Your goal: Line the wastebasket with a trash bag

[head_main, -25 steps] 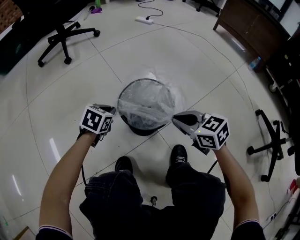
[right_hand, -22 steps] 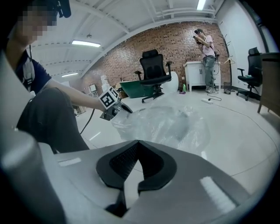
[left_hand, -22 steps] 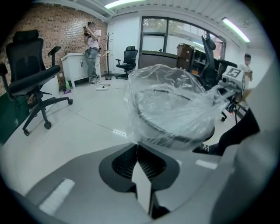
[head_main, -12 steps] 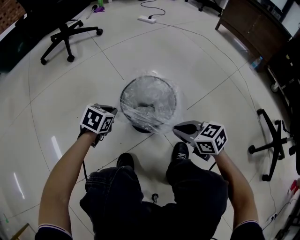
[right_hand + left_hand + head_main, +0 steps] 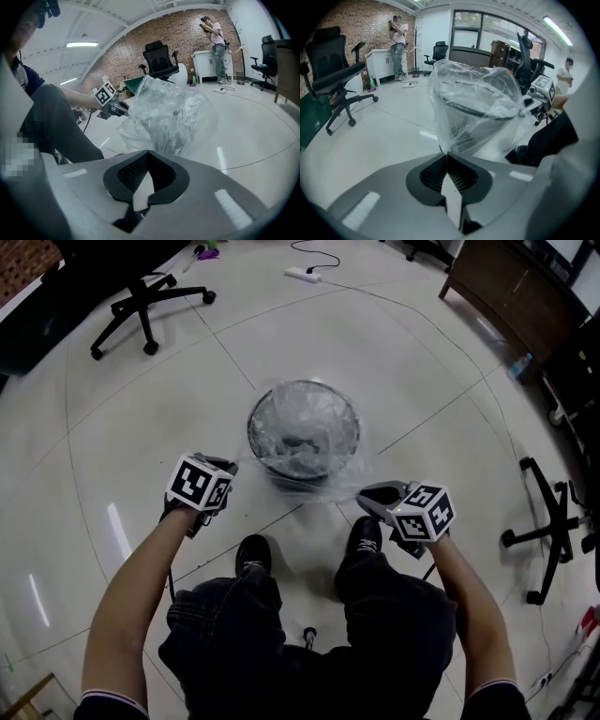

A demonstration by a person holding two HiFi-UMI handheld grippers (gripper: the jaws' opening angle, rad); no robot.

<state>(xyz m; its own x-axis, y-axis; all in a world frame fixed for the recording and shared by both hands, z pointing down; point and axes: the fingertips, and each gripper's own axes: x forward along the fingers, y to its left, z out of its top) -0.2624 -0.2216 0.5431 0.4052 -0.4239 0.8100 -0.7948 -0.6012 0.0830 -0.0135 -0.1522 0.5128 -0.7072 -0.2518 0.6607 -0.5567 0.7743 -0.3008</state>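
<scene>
Lower now, left gripper (image 5: 228, 466) and right gripper (image 5: 362, 495) have fingers clamped on trash bag (image 5: 305, 423) edges, flanking the wastebasket (image 5: 253, 432).

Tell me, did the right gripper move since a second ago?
Yes. The right gripper, shut on the trash bag, dropped from beside the rim of the wastebasket toward the person's shoe.

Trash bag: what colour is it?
The bag is clear, see-through plastic with no tint or print; it shows best in the left gripper view.
</scene>
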